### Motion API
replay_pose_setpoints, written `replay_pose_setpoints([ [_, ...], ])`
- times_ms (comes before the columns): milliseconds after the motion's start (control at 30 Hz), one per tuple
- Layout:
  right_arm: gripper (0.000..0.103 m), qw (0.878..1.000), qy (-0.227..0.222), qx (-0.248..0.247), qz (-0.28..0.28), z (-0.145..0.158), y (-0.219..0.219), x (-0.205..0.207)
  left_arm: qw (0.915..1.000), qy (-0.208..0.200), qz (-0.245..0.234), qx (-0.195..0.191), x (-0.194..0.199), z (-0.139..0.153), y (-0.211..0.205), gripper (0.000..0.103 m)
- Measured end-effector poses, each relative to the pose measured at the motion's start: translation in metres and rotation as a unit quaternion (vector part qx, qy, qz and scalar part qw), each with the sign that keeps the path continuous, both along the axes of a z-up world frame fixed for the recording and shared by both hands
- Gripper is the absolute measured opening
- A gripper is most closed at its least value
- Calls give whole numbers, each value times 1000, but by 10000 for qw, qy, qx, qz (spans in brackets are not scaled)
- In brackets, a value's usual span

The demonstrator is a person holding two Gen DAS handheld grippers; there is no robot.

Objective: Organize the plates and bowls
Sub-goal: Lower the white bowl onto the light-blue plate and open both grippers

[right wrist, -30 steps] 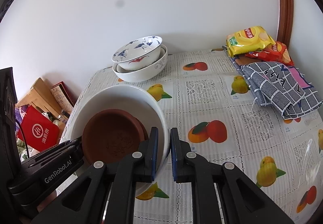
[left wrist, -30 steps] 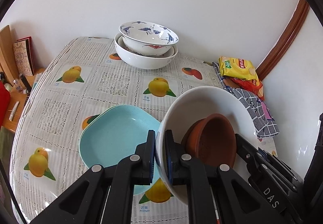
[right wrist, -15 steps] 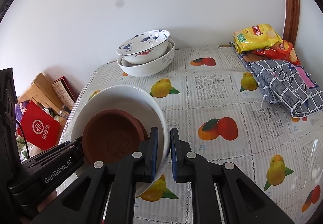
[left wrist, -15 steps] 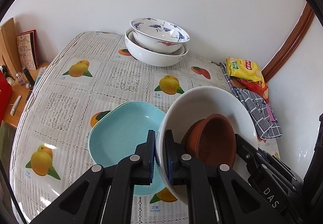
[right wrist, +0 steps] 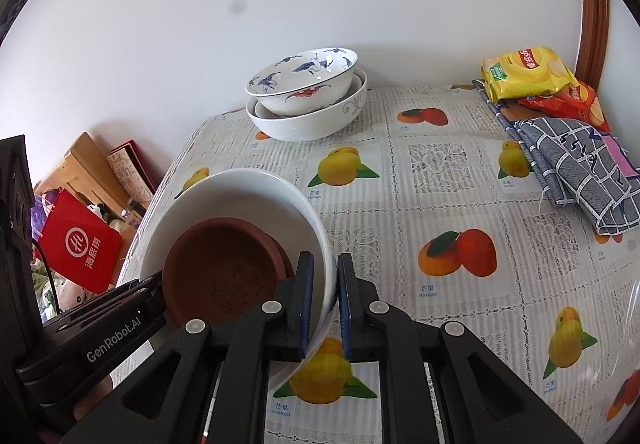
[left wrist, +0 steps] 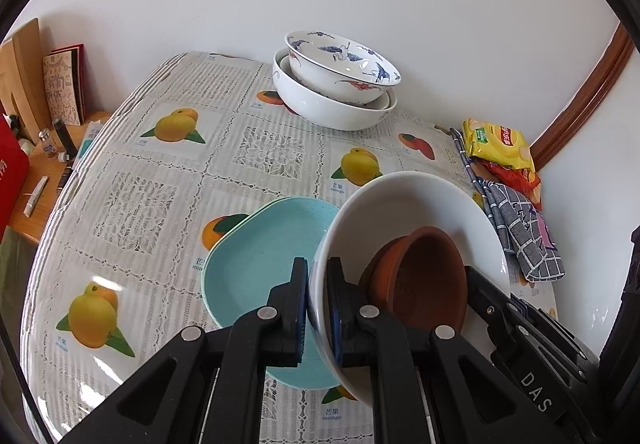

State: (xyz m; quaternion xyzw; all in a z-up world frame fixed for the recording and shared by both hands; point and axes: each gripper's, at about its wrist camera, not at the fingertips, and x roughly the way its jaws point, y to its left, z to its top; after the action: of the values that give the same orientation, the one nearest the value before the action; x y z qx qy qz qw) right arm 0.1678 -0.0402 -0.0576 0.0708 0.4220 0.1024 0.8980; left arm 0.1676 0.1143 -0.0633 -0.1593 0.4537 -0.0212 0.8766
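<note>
Both grippers clamp opposite rims of one large white bowl (left wrist: 416, 200) (right wrist: 240, 188), held in the air above the table. Brown clay dishes (left wrist: 424, 280) (right wrist: 220, 268) lie nested inside it. My left gripper (left wrist: 318, 272) is shut on the bowl's left rim; my right gripper (right wrist: 324, 268) is shut on its right rim. Under the bowl's left side sit stacked light-blue plates (left wrist: 260, 256). At the far edge, a blue-patterned bowl (left wrist: 340, 64) (right wrist: 308, 78) rests inside a bigger white bowl (left wrist: 328, 108) (right wrist: 308, 120).
The table (right wrist: 440, 204) has a fruit-print cloth. Yellow and red snack bags (right wrist: 524, 74) (left wrist: 498, 142) and a folded grey checked cloth (right wrist: 580, 168) (left wrist: 520, 232) lie along its right side. Off the left edge stand a wooden shelf (left wrist: 40, 164) with small items and a red bag (right wrist: 80, 244).
Both grippers have carried the white bowl forward over the table, so the stacked bowls at the back and the blue plates look nearer. Neither grip has changed.
</note>
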Motion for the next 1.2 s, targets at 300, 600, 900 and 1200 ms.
replay_pose_setpoints([
  [300,12,9998,142,17,125,-13,17,8,9997,167,160,-45,2,-14,18,10],
  [600,12,9989,373,10,293,-34,35,19,9988,357,346,-49,7,-32,36,10],
  [900,11,9975,647,-17,293,-56,38,30,9980,535,340,-19,18,-50,39,10],
  [1200,12,9977,567,-127,359,-57,39,31,9982,515,305,-30,22,-55,39,10],
])
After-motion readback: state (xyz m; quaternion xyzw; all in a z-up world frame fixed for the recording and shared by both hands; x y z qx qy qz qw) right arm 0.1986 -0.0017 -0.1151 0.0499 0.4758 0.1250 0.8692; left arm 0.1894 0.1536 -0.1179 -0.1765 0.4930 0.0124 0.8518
